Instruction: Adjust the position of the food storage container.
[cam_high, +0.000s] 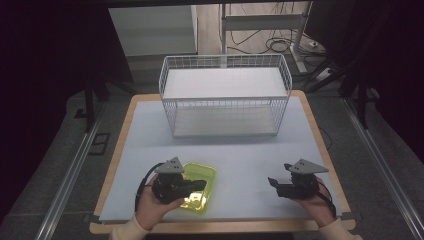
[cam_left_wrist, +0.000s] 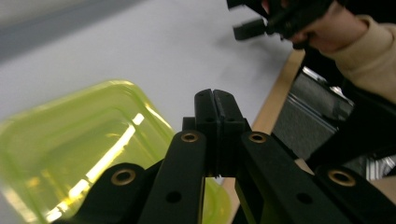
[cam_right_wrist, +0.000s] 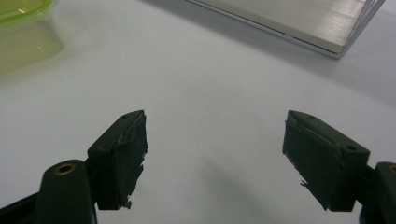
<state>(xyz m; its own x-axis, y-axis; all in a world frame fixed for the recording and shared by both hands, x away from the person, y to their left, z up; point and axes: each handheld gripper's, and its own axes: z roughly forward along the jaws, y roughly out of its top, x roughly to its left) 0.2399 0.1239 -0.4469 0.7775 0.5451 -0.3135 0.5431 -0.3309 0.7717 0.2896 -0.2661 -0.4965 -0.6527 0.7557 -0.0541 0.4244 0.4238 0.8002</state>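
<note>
Yellow-green container just under left gripper (jaws clenched, empty); right gripper released, well apart.

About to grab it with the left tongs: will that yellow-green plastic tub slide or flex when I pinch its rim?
The yellow-green tub looks thin, translucent and empty, so it is probably light and may skid on the smooth table cover if nudged. Its thin wall may flex under a pinch. It sits wide and low, so tipping seems unlikely. The left tongs are shut above it.

High view above the near table edge facing forward, both tool views low and close, sharing the yellow-green container.
</note>
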